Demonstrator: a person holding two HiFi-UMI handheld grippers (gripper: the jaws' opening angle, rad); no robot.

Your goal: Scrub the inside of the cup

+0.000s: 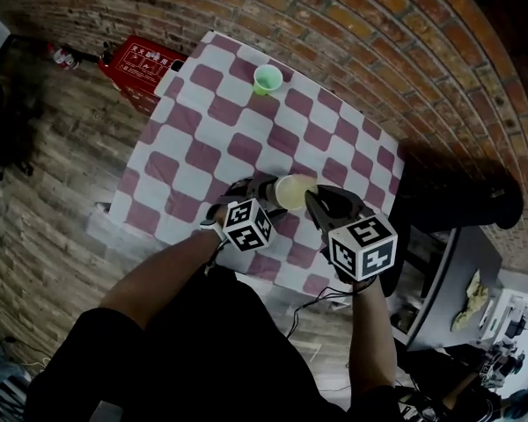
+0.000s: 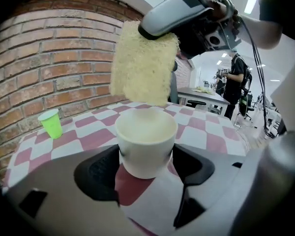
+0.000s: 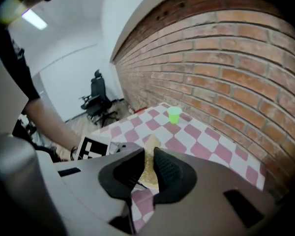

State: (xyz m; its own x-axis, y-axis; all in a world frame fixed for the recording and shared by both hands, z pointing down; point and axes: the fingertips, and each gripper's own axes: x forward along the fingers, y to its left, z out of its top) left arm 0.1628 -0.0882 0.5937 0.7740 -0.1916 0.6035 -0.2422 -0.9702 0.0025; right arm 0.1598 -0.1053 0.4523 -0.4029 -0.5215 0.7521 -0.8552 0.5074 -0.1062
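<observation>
The left gripper (image 2: 146,168) is clamped on the white cup (image 2: 146,141). The right gripper (image 3: 148,168), clamped on the sponge (image 2: 143,65), hangs just above it.

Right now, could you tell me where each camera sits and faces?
Head view: on the head, facing steeply down at the table; both forearms show.
Left gripper view: on the left gripper, facing its clamped white cup.
Right gripper view: on the right gripper, facing its pinched sponge; a forearm at left.
Shared: the green cup.
</observation>
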